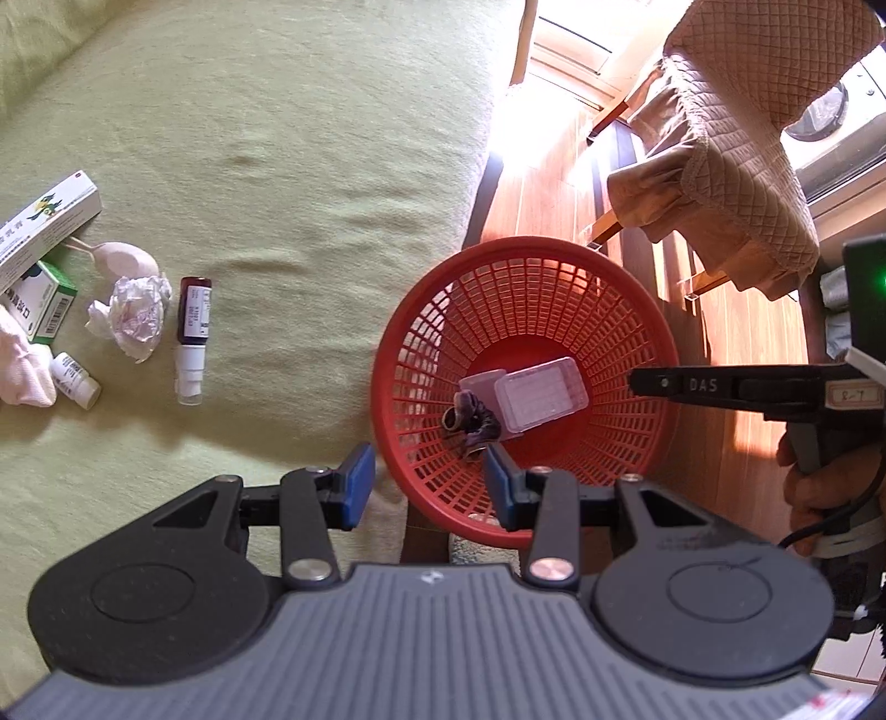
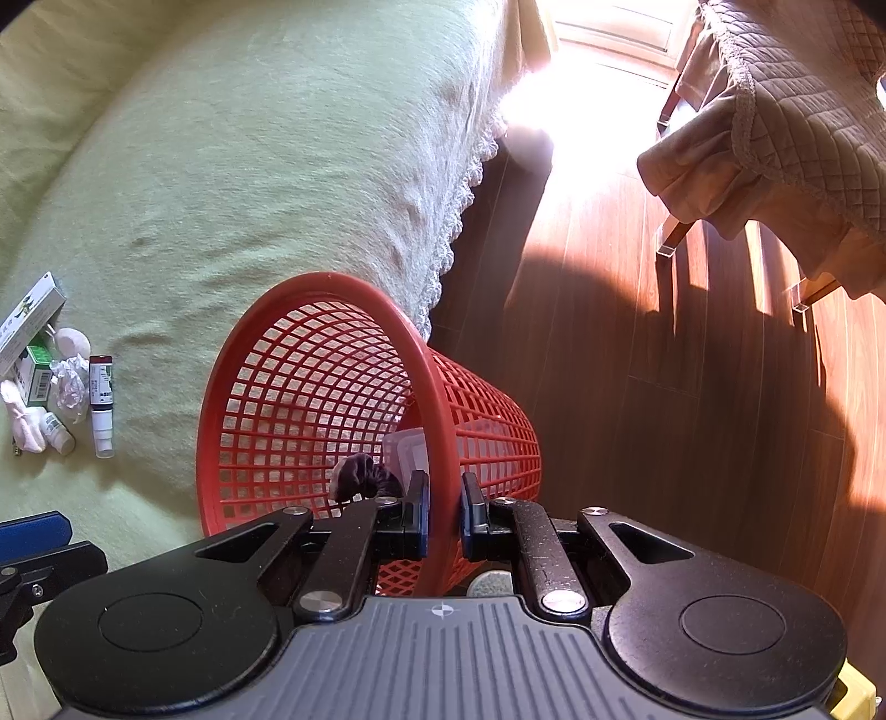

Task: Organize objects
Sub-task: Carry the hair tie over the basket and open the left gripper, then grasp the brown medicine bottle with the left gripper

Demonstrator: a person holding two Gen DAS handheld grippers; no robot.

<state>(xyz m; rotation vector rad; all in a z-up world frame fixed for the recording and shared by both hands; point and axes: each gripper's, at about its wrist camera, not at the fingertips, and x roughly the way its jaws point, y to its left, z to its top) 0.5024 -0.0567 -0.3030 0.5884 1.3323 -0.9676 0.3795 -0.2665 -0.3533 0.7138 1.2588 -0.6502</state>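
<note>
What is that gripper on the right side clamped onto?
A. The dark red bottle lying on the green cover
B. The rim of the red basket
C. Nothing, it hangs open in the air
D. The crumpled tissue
B: in the right wrist view the right gripper has its two pads closed on either side of the red basket rim, while the bottle lies off on the green cover.

Light: hard daylight pours from the window (image 2: 614, 33) at top, blowing out to white.
Shadows: long dark bands across the wooden floor (image 2: 692, 387).
Focus: sharp throughout, no blur.
Edges: fisheye bends everything, corners go black.
</note>
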